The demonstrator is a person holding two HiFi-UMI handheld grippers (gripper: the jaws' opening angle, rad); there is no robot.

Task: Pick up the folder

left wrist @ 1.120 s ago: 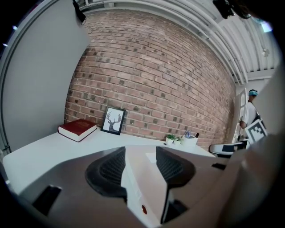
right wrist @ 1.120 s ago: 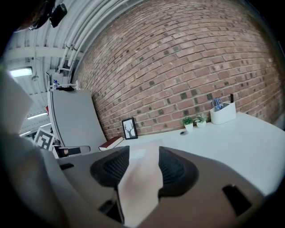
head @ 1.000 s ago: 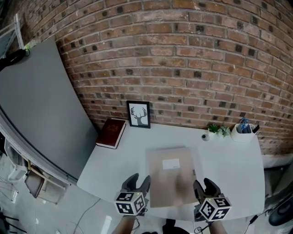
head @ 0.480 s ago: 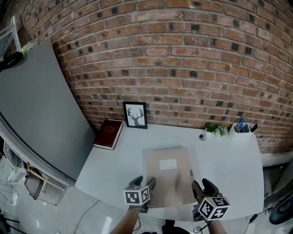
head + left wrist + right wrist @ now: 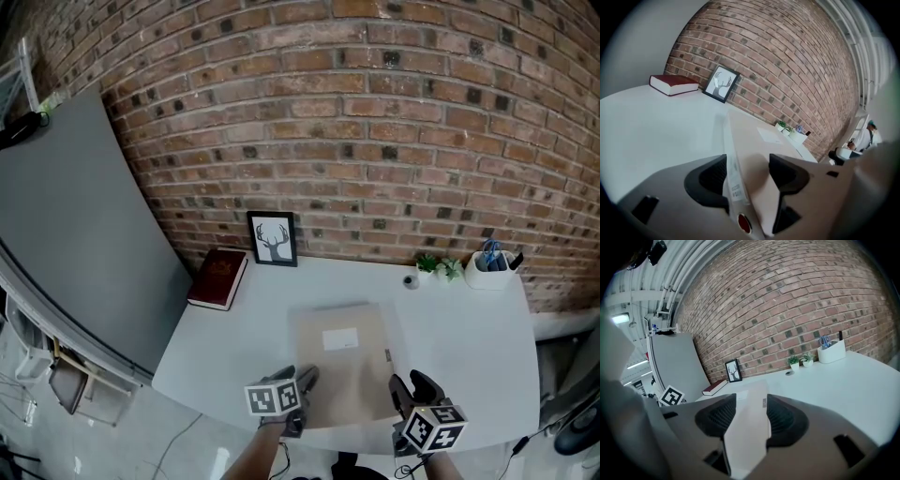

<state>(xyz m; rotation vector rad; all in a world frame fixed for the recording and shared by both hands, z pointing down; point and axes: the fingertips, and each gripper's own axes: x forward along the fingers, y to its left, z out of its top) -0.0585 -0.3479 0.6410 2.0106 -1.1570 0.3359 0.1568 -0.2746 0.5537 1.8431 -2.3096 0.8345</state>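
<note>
At the middle of the worktop's (image 5: 469, 347) near edge lies the beige folder (image 5: 342, 361), unmoved. The left tongs (image 5: 300, 380) have dropped to its near left corner. Their jaws have just been opening and now stand wide around its labelled left edge, not clamping it. The right tongs (image 5: 412, 382) stay put, closed on the near right corner.

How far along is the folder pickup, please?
Done: the right gripper grips the folder's near edge. In hand: the left gripper straddles that edge without pressing, its jaws having just been opening. Left: the lift; the folder lies flat on the table.
</note>
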